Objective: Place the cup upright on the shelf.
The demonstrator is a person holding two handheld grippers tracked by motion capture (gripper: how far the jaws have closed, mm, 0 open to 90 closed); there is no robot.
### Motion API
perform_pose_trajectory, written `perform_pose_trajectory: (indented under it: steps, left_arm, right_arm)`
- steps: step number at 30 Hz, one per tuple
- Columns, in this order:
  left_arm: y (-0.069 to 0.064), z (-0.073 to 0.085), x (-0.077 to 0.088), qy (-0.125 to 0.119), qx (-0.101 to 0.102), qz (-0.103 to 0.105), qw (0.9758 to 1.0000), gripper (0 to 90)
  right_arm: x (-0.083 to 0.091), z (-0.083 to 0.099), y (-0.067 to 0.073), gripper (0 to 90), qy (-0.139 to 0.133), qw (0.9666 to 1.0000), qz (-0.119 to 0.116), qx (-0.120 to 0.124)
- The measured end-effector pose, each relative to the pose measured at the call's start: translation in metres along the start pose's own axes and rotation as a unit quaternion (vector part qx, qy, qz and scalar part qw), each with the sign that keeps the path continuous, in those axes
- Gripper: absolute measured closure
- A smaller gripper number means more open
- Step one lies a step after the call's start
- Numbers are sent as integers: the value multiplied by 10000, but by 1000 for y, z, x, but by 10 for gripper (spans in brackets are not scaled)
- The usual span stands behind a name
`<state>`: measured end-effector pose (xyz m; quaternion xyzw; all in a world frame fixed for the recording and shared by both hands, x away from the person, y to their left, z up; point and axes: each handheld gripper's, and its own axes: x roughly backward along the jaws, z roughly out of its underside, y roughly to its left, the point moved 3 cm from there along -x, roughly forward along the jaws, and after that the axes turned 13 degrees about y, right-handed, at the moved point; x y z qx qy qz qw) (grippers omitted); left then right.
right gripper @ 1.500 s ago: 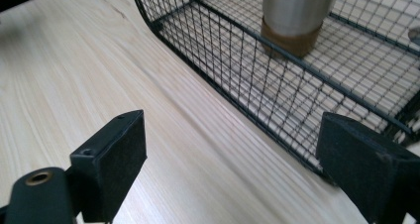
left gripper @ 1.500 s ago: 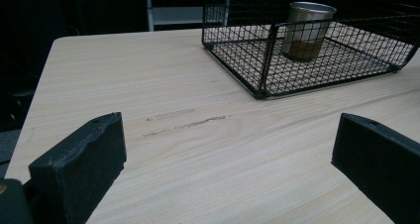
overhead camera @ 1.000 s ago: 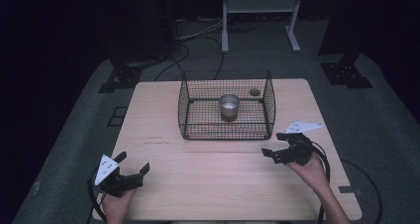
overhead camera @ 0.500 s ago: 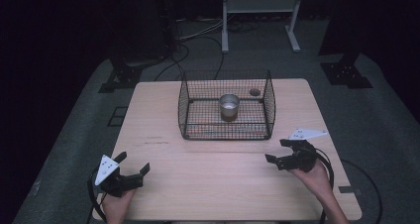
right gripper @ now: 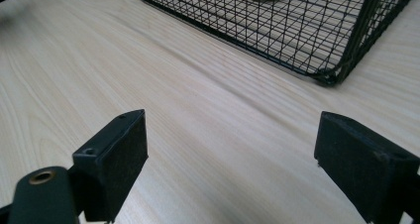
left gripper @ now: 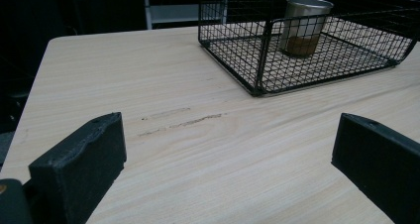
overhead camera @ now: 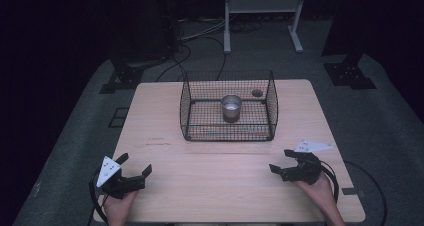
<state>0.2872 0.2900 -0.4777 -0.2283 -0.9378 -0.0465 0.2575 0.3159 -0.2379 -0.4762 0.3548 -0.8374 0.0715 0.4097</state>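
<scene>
High view, table (overhead camera: 165,116): pale wood, four edges all visible, dark floor beyond on every side.
Wire basket (overhead camera: 227,134): black mesh, on the far middle of the table, near rim well away from both hands; bare wood to its left and right up to the side edges.
Metal cup (overhead camera: 231,106): upright inside the wire basket, about its middle, clear of the mesh walls.
Small dark disc (overhead camera: 257,92): beyond the back right corner of the wire basket, on the table near the far edge; cannot tell what.
Left gripper (overhead camera: 135,167): near the front left corner, just inside the left edge, jaws spread apart and empty, aimed toward the table's middle.
Right gripper (overhead camera: 281,161): near the front right, inside the right edge, low over the wood, jaws parted with nothing between them, lately drawn in a little.
Open room: broad bare strip of wood between the two grippers and from them up to the wire basket's near rim.
Left gripper view: basket corner (left gripper: 257,90) ahead and to the right, cup behind the mesh, faint scuff marks (left gripper: 181,121) on the wood between.
Right gripper view: basket's near rounded corner (right gripper: 329,79) close ahead, plain wood under the jaws.
</scene>
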Motion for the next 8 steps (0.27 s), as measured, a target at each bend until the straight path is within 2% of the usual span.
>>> perform_pose_trajectory:
  steps: [2, 3, 5, 8]
  left_arm:
    - [-1, 0, 0, -1, -4, 4, 10000, 0]
    - [-1, 0, -1, -10, -6, 4, 10000, 0]
    - [-2, -1, -1, -2, -35, -2, 10000, 0]
    - [-2, -2, -2, 6, -60, -21, 10000, 0]
  right_arm:
    - [0, 10, 1, 121, -147, 9998, -110, -96]
    - [1, 17, 1, 121, -193, 9997, -78, -121]
    - [1, 19, 1, 121, -222, 9997, -87, -112]
    - [4, 25, -1, 120, -335, 9991, -130, -240]
